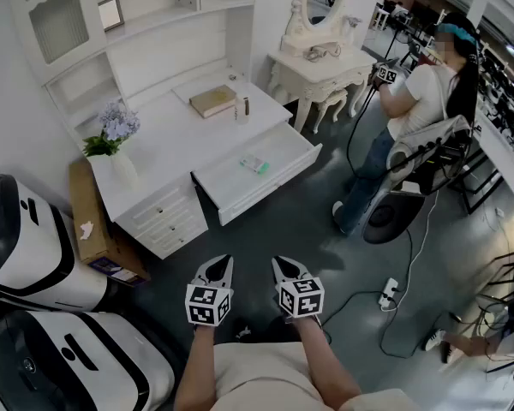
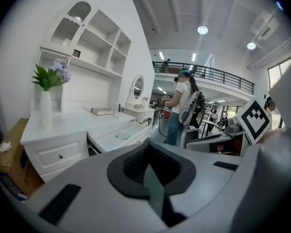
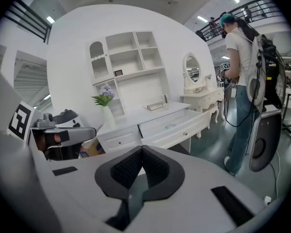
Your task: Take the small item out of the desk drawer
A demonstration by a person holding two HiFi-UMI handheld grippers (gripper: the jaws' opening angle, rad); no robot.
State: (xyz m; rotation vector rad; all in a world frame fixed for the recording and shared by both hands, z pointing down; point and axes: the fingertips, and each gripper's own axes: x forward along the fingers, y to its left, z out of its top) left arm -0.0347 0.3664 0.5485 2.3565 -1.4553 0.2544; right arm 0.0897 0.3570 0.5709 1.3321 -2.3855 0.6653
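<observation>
No legible text or signs

The small item [image 1: 254,164] in your open drawer [image 1: 231,182] was too small to identify: a pale greenish speck only. Your forearms [image 1: 330,371] ran off the near edge of the head view. The white machines [image 1: 34,255] at near left were cut by that frame's edge.

Bright, even indoor light throughout. Round ceiling lamps [image 2: 202,30], high above and ahead of the left gripper [image 2: 148,153], flare slightly. The white desk [image 1: 167,139] ahead of both grippers is nearly blown out; shadows are soft, darker beneath it. Both gripper views show strong fisheye bending and black corners. Gripper bodies up close are soft, the room beyond sharper. Strip lights [image 3: 50,19] up-left of the right gripper [image 3: 141,152] give mild glare.
</observation>
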